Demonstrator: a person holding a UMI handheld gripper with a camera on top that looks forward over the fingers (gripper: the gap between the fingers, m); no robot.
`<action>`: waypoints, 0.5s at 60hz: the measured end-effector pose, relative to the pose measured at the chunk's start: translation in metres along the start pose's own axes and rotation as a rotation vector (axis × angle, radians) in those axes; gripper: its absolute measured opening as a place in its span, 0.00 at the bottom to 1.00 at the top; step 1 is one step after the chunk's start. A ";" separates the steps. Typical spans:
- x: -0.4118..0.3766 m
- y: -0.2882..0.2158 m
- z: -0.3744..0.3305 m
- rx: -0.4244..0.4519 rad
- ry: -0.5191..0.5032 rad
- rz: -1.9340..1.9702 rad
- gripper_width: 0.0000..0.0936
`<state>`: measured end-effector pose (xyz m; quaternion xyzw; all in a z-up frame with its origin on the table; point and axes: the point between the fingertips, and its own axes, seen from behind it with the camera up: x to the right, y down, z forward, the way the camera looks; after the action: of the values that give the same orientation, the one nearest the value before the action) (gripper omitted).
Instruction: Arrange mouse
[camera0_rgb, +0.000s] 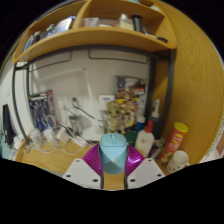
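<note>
A light blue computer mouse stands upright between my two fingers, its scroll wheel facing the camera. My gripper is shut on it: the magenta pads press on both its sides. I hold it above the wooden desk, in front of the clutter at the back of the desk.
A wooden shelf with several items hangs overhead. Behind the mouse are a white bottle, a red-and-yellow can and colourful clutter. White objects and cables lie on the desk to the left, against a white wall.
</note>
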<state>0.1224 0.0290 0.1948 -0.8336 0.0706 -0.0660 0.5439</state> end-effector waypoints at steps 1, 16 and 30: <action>-0.012 -0.004 -0.003 0.009 -0.012 0.001 0.28; -0.161 0.040 -0.009 -0.050 -0.153 -0.022 0.28; -0.216 0.153 -0.009 -0.244 -0.198 -0.036 0.28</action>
<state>-0.0981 0.0007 0.0511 -0.8970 0.0091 0.0159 0.4416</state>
